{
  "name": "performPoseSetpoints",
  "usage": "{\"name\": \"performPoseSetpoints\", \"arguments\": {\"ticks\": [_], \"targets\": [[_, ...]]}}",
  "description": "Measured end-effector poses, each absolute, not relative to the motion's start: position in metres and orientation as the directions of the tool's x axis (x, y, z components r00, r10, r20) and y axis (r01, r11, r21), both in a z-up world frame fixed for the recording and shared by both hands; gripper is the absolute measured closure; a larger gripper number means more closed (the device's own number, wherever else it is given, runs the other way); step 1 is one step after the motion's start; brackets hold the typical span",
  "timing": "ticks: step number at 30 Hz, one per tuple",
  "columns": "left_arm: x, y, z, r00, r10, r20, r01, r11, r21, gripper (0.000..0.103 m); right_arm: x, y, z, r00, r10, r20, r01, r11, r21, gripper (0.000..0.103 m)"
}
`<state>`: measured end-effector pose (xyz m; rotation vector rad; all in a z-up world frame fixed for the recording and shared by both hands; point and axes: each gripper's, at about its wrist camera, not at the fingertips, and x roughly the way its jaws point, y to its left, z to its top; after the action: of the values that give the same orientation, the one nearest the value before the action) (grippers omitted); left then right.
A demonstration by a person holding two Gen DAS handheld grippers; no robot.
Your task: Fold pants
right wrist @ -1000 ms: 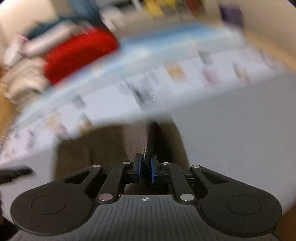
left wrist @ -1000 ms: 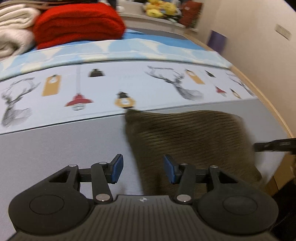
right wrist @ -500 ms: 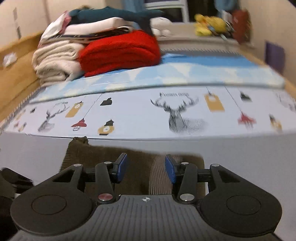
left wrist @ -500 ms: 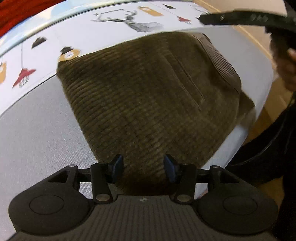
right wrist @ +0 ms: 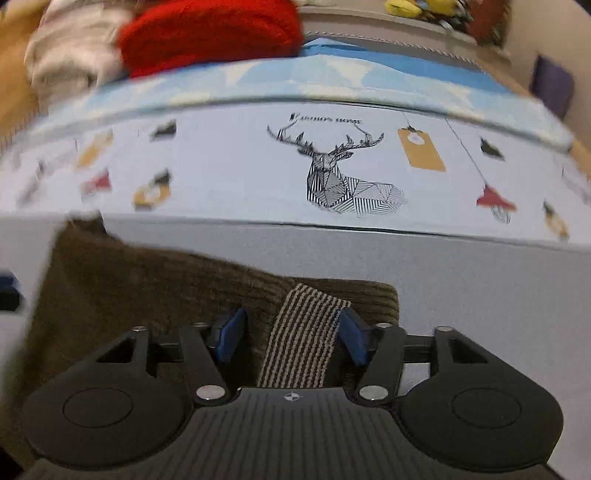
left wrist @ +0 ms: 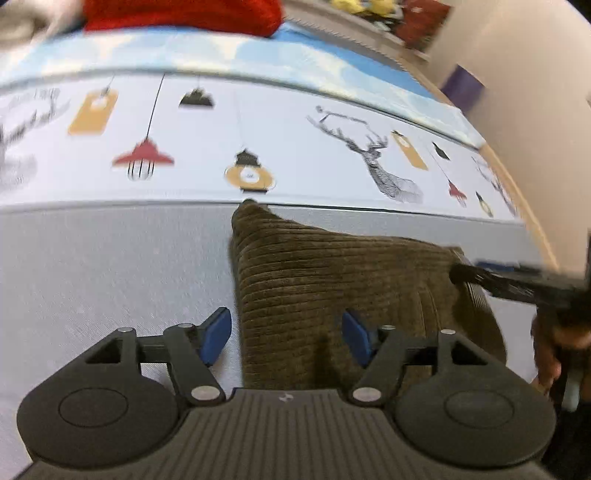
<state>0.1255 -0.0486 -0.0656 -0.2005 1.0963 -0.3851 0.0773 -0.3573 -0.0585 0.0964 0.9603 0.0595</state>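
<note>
Two opening claws, left claw and right claw, gripping nothing, hover over folded pants near a red blanket.

Pants: dark olive-brown, ribbed corduroy; a turned-out strip striped tan and dark brown. Bed sheet: plain grey nearest, then a pale band printed with black line-drawn deer, mustard tags, red and black hanging lamps; beyond it a sky-blue strip with white shapes. Folded blanket: bright red. Stacked blankets: cream. Gripper pads: blue on black bodies. Far plush toys: yellow
</note>
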Motion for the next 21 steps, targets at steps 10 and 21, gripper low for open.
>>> {"name": "performPoseSetpoints", "arguments": {"ticks": [10,21], "targets": [[0.180,-0.045,-0.110,0.289,-0.428,-0.856,0.038,0.899,-0.436,0.022,0.063,-0.438,-0.104,0.460,0.307,-0.833,0.246,0.858,0.452,0.008],[0.195,-0.058,-0.115,0.311,-0.435,-0.845,0.130,0.900,-0.416,0.066,0.090,-0.419,-0.107,0.497,0.353,-0.792,0.155,0.862,0.482,0.025]]}}
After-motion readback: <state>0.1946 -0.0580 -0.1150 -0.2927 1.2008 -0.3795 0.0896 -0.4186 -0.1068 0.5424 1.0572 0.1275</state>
